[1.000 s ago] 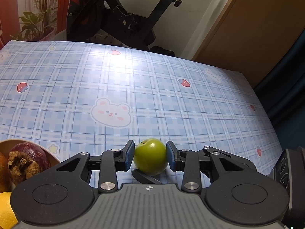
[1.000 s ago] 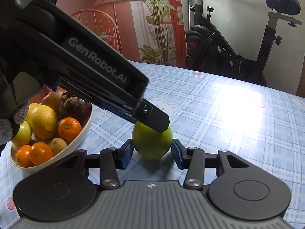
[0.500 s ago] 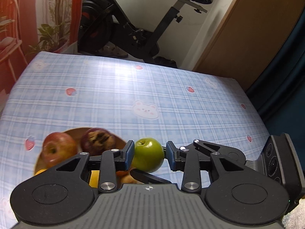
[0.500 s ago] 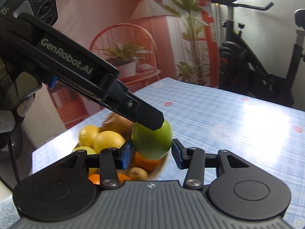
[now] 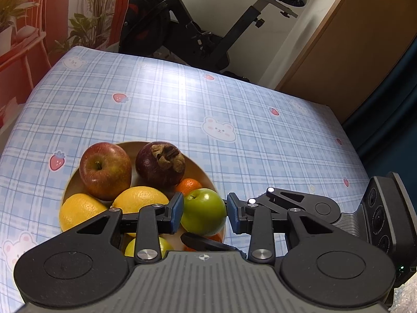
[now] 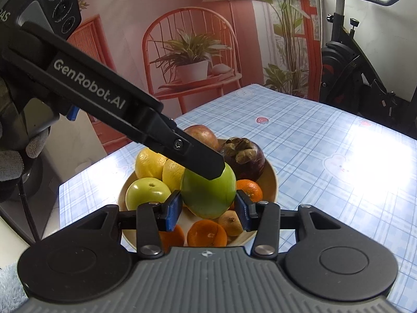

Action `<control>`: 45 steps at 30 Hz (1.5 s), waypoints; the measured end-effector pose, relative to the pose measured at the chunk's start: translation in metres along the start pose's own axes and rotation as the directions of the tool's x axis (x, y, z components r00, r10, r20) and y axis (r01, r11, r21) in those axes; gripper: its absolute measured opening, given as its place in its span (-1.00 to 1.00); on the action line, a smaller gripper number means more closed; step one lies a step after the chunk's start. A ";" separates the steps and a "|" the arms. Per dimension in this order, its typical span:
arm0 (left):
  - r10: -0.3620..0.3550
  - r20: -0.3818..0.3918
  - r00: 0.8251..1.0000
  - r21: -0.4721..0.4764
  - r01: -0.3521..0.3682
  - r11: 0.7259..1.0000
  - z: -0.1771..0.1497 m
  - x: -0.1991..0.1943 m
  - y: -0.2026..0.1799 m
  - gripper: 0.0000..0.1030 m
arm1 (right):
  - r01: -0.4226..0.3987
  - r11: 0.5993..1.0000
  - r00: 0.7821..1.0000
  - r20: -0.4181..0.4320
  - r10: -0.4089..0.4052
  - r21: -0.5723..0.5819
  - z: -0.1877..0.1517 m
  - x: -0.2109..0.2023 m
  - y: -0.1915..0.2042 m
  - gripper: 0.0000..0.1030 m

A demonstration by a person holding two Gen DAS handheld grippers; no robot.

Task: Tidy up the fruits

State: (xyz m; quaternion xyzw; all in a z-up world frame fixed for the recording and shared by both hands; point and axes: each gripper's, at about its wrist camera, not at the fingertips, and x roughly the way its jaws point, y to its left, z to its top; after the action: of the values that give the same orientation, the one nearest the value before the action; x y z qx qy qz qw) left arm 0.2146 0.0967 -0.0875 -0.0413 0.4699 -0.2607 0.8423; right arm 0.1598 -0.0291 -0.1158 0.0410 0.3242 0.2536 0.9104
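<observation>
Change: green apple (image 5: 203, 211) was down on the table, now up over the fruit bowl (image 6: 272, 180) | jaws: left gripper (image 5: 203, 212) and right gripper (image 6: 208, 207) both squeeze it | next: probably drop it in.

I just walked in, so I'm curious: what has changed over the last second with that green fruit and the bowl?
Both grippers carried the green apple off the tablecloth until it hung over the fruit bowl. The left gripper and right gripper kept the same grip on it; the bowl's fruit lay unchanged.
</observation>
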 end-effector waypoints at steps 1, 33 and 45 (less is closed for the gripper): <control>0.000 0.000 1.000 -0.001 0.000 1.000 -0.004 -0.003 0.001 -0.27 | -0.005 1.000 1.000 -0.006 0.005 -0.003 -0.001 0.001 0.001 -0.09; 0.262 0.277 0.924 -0.028 -0.265 0.964 -0.008 -0.066 -0.021 0.50 | 0.146 0.989 0.989 0.029 -0.146 0.025 0.006 -0.030 -0.005 0.64; 0.358 0.418 0.835 -0.044 -0.375 0.926 0.007 -0.101 -0.072 0.72 | 0.324 0.930 0.921 0.166 -0.352 0.173 0.027 -0.119 -0.016 1.00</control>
State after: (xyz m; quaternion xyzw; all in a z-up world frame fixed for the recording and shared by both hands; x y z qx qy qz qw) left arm 0.1482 0.0817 0.0170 0.0110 0.2720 -0.0889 0.9581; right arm 0.1051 -0.0988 -0.0307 0.0736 0.2534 0.0633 0.9625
